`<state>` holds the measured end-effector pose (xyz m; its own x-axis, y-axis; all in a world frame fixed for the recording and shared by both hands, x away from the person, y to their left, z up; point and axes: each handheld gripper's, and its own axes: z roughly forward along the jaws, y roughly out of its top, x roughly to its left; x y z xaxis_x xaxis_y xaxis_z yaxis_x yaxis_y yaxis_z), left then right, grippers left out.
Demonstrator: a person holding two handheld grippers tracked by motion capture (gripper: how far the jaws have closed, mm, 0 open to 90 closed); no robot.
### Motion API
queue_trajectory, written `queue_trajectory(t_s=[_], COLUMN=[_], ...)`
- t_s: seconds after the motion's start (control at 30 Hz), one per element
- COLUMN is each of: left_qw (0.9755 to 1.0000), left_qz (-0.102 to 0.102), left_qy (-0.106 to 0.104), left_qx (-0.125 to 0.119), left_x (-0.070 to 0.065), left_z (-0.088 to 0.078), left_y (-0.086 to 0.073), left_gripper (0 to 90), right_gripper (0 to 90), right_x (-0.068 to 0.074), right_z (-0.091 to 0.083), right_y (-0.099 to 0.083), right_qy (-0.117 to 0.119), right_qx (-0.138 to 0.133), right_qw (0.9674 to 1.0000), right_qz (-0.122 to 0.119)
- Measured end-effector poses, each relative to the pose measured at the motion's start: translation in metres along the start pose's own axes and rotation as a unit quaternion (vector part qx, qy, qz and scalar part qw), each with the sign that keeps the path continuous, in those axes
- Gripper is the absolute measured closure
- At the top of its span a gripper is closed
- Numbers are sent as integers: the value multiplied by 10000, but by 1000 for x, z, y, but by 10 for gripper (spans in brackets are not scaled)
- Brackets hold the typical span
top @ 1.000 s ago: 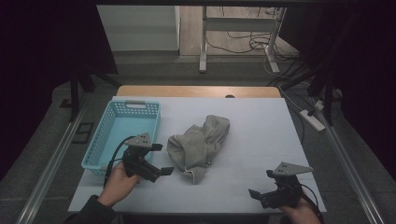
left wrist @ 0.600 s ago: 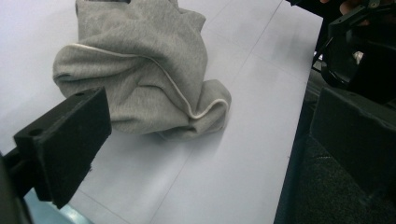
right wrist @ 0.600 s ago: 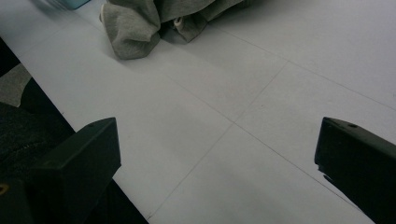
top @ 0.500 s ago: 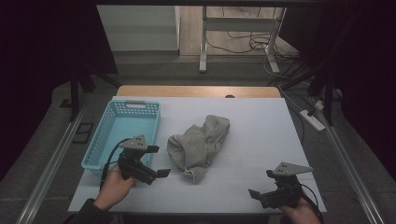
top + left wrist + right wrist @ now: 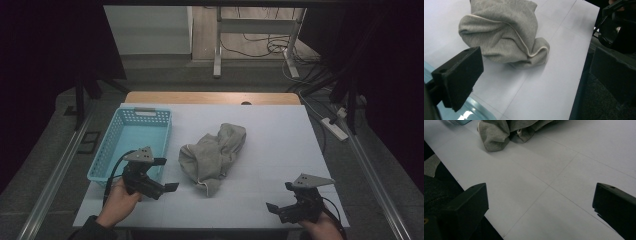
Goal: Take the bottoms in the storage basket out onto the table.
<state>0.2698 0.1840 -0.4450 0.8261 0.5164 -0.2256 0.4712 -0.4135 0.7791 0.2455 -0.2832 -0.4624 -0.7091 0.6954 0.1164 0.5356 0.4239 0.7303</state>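
Fingers (image 5: 165, 174) apart beside crumpled grey garment (image 5: 212, 155)

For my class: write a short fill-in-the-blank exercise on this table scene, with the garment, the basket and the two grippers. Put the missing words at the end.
1. The crumpled garment on the table is ____ in colour.
2. The blue basket lies to the ____ of the garment in the high view.
3. The jaws of the left gripper stand ____, with nothing between them.
4. The gripper nearer the garment is the ____ one; the right gripper sits by the table's near edge.

Missing words: grey; left; open; left
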Motion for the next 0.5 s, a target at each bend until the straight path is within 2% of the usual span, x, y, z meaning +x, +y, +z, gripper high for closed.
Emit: queue_trajectory(t_s=[0.5], left_qw=[9999], left_qz=[-99], left_qy=[105], left_qx=[2], left_x=[1], left_z=[-9], left_y=[-11], left_gripper=[0], right_gripper=[5], right_x=[0], right_z=[0], right_y=[0], right_qy=[0], right_qx=[4], right_qw=[10000], right_qz=[1])
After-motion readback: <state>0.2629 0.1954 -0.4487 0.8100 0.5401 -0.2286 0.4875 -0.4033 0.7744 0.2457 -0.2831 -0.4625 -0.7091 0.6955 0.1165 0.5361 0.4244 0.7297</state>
